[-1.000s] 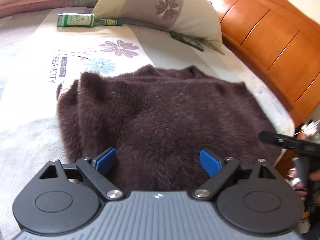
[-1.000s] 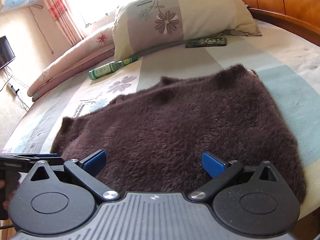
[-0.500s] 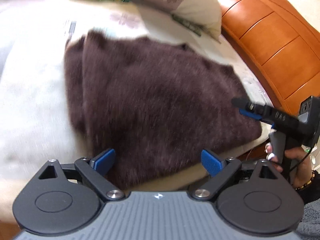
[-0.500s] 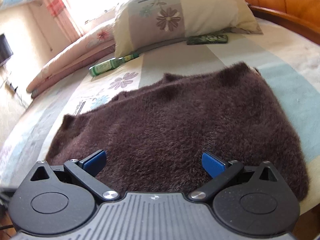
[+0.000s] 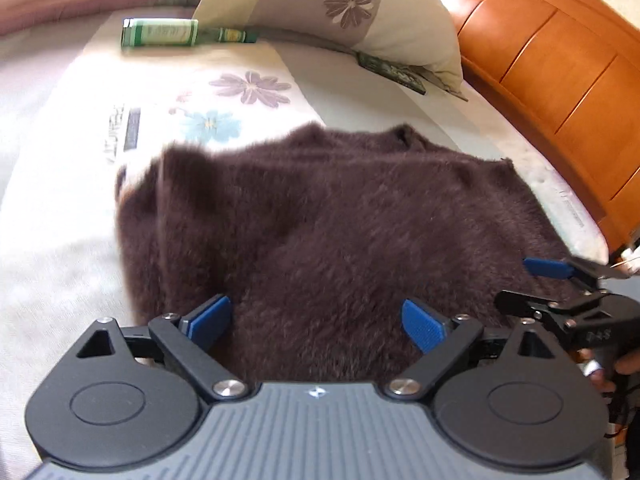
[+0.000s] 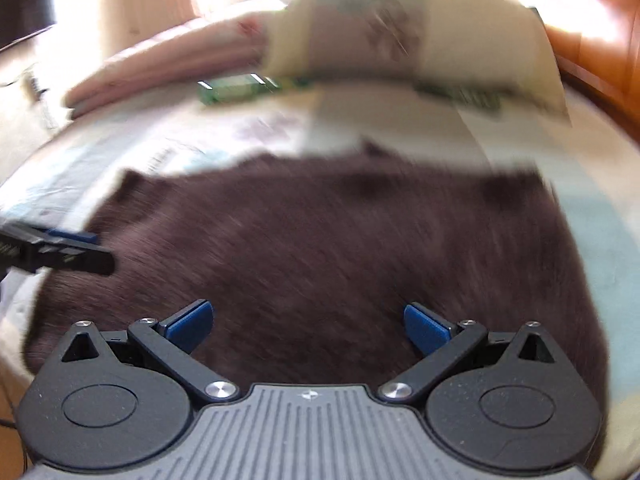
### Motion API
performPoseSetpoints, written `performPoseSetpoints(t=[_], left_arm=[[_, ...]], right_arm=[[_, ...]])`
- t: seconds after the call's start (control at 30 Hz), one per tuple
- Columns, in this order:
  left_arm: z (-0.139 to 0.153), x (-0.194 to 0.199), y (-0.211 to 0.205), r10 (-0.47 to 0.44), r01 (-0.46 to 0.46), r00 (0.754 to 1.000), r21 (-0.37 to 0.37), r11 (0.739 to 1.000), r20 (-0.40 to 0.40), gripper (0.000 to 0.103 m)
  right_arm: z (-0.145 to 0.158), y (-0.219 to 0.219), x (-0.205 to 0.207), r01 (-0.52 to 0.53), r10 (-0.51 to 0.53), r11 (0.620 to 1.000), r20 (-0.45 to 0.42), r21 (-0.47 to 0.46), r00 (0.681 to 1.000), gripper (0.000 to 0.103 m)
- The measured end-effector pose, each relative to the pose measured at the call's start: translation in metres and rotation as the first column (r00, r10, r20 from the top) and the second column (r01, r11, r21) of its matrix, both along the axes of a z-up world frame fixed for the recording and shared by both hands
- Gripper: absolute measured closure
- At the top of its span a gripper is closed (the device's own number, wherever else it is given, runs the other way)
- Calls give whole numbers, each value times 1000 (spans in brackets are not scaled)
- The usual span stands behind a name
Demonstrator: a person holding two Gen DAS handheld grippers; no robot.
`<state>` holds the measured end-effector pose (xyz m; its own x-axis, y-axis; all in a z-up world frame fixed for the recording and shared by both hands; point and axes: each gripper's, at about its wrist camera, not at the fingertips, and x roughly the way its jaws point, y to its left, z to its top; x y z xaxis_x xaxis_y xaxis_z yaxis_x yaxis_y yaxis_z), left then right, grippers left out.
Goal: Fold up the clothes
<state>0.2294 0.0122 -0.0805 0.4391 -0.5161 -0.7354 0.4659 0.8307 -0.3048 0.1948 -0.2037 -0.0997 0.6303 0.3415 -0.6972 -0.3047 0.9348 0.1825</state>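
Fingers spread wide on left gripper [image 5: 316, 320], blue pads empty, hovering over near edge of the dark brown fuzzy knit sweater [image 5: 340, 232]. L view: vs 0.5 s ago cam has tilted back up & moved in; green glass bottle [image 5: 180, 33] & floral pillow [image 5: 340, 4] back in frame. Right gripper [image 5: 560, 284] now low at sweater's right edge, also open. R view: heavy blur now, was sharp, so right gripper [image 6: 308, 326] is swinging fast; pads apart, nothing held. Sweater [image 6: 320, 260] flat on patterned bedsheet [image 6: 600, 240], shape unchanged, left side doubled over. Means: repositioning btw grabs, no fold change this sec.
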Motion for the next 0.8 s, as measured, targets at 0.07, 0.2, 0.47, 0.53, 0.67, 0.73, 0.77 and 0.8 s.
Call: performPoseSetpoints(t=[0.07, 0.2, 0.47, 0.53, 0.67, 0.73, 0.77, 0.8], left_arm=[[-2, -3, 6, 2, -2, 1000, -20, 1000, 2, 10], [11, -2, 2, 5, -5, 999, -1, 1000, 44, 10], [3, 11, -11, 7, -8, 1000, 37, 999, 21, 9], [2, 15, -14, 4, -5, 1000, 41, 999, 20, 9], [12, 26, -17, -1, 0, 998, 7, 1000, 65, 9], [11, 35, -20, 10, -10, 997, 2, 1000, 70, 9], [9, 39, -21, 20, -20, 997, 2, 1000, 71, 9], [6, 43, -22, 31, -32, 997, 10, 999, 68, 9]], right_arm=[[3, -3, -2, -4, 3, 1000, 9, 13, 1000, 0], [22, -8, 3, 9, -9, 1000, 98, 2, 995, 0], [-2, -50, 33, 201, -200, 979, 22, -30, 979, 0], [2, -63, 29, 195, -196, 980, 32, 26, 980, 0], [20, -71, 39, 189, -188, 982, 121, 3, 975, 0], [21, -75, 55, 191, -191, 982, 116, 4, 975, 0], [18, -77, 63, 191, -191, 982, 105, 10, 976, 0], [12, -78, 72, 190, -190, 982, 81, 7, 978, 0]])
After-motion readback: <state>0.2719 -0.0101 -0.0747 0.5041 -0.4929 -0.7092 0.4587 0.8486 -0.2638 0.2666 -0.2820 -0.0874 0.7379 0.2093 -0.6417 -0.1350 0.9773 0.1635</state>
